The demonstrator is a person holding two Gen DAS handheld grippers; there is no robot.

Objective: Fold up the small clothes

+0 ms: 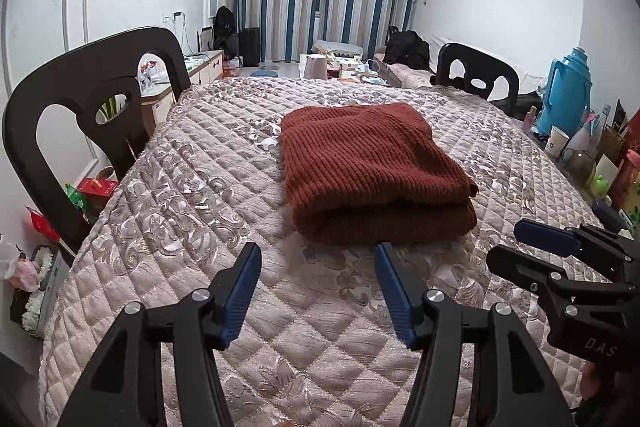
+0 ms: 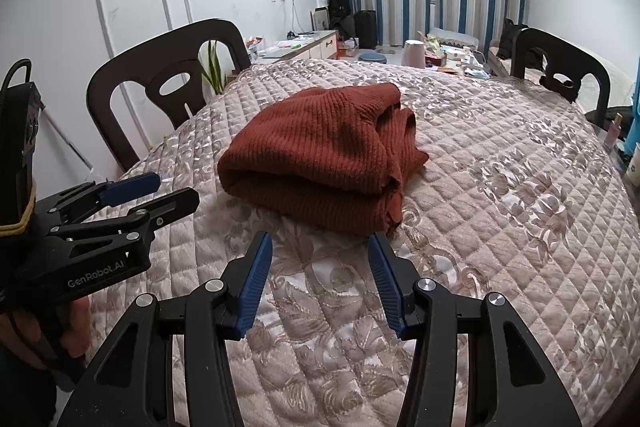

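Rust-red knitted sweater, folded into a thick rectangle, lies on the quilted cover of the table, near its middle and between two dark chairs. Reading left to right: the nearer chair stands at the table's left edge; my left gripper hangs just short of the sweater's near fold, its blue pads spread apart with nothing between them; my right gripper sits beside it, also parted and empty, facing the bundle's near right corner; a blue thermos stands among clutter at the far right. I judge the folding itself all but finished, since the knit shows stacked layers and both sets of fingers are off the cloth. One loose flap bulges on the right side, so the next move probably calls for tucking or pressing that edge flat, without dragging the pile askew.
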